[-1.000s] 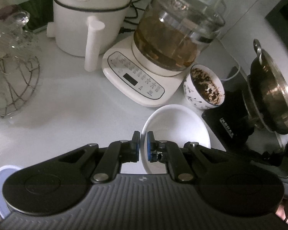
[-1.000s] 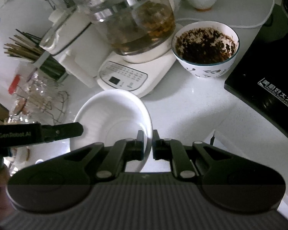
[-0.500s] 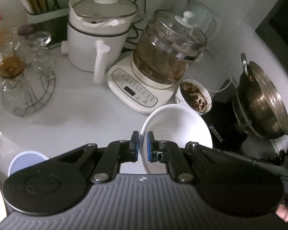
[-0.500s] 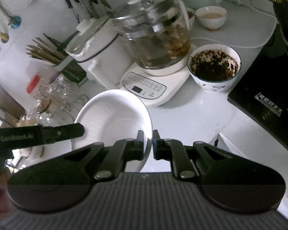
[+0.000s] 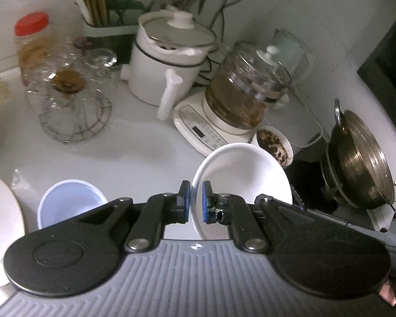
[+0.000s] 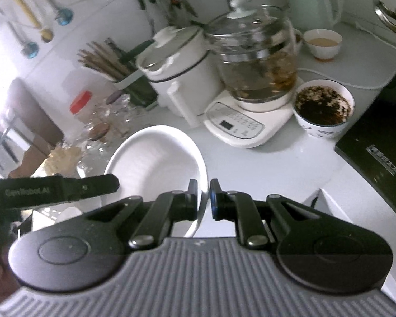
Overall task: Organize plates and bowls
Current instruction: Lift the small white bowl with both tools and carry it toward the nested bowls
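Both grippers hold one white bowl above the white counter. In the left wrist view my left gripper (image 5: pixel 196 200) is shut on the left rim of the white bowl (image 5: pixel 245 177). In the right wrist view my right gripper (image 6: pixel 203 199) is shut on the right rim of the same white bowl (image 6: pixel 155 158), and the left gripper's finger crosses its left side. A pale blue bowl (image 5: pixel 71 200) stands on the counter at lower left. A white plate (image 5: pixel 0 227) lies at the left edge.
A white electric pot (image 5: pixel 169 60), a glass kettle on a white base (image 5: pixel 240 92) and a patterned bowl of dark dregs (image 5: pixel 274 142) stand behind. A steel wok (image 5: pixel 361 158) sits on a black cooktop at right. Glass jars on a wire rack (image 5: pixel 71 97) stand at left.
Both grippers have risen and drawn back from the counter with the white bowl between them. The blue bowl and white plate have come into the left wrist view.
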A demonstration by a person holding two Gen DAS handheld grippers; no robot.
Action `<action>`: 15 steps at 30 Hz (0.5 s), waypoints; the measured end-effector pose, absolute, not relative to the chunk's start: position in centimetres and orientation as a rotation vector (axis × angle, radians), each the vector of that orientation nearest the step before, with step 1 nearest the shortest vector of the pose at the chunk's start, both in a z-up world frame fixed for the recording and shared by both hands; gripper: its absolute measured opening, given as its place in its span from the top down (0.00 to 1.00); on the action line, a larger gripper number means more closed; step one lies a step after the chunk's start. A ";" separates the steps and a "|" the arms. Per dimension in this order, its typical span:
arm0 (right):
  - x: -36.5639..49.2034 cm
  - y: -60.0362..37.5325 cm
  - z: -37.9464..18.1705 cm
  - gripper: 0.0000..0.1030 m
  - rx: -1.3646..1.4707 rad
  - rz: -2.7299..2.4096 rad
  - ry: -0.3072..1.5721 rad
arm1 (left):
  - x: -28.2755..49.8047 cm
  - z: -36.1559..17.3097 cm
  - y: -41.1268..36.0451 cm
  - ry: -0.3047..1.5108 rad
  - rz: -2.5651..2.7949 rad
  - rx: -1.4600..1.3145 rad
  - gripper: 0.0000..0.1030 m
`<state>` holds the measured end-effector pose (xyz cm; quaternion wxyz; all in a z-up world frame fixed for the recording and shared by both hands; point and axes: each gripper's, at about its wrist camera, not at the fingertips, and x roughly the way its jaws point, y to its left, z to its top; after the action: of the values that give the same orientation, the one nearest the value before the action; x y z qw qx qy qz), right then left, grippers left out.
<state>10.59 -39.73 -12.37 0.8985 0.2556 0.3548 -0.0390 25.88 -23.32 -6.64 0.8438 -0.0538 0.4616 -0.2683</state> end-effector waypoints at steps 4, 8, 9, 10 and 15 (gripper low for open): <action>11.1 -38.5 -11.5 0.87 0.500 -0.050 0.724 | 25.4 -6.2 -21.5 0.956 -0.539 -0.141 0.92; 12.1 -37.1 -10.6 0.87 0.475 -0.025 0.710 | 25.5 -5.9 -19.5 0.941 -0.520 -0.177 0.92; 12.3 -36.7 -10.4 0.87 0.470 -0.020 0.708 | 25.6 -5.8 -18.9 0.938 -0.515 -0.186 0.92; 12.6 -36.4 -10.3 0.87 0.467 -0.015 0.706 | 25.7 -5.8 -18.4 0.937 -0.510 -0.193 0.92; 14.0 -34.2 -9.6 0.87 0.442 0.020 0.700 | 26.0 -5.5 -15.2 0.929 -0.481 -0.253 0.92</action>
<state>14.03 -34.25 -9.63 0.9154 0.2149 0.3403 0.0095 25.96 -15.21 -5.46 0.8587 -0.1204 0.4424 -0.2291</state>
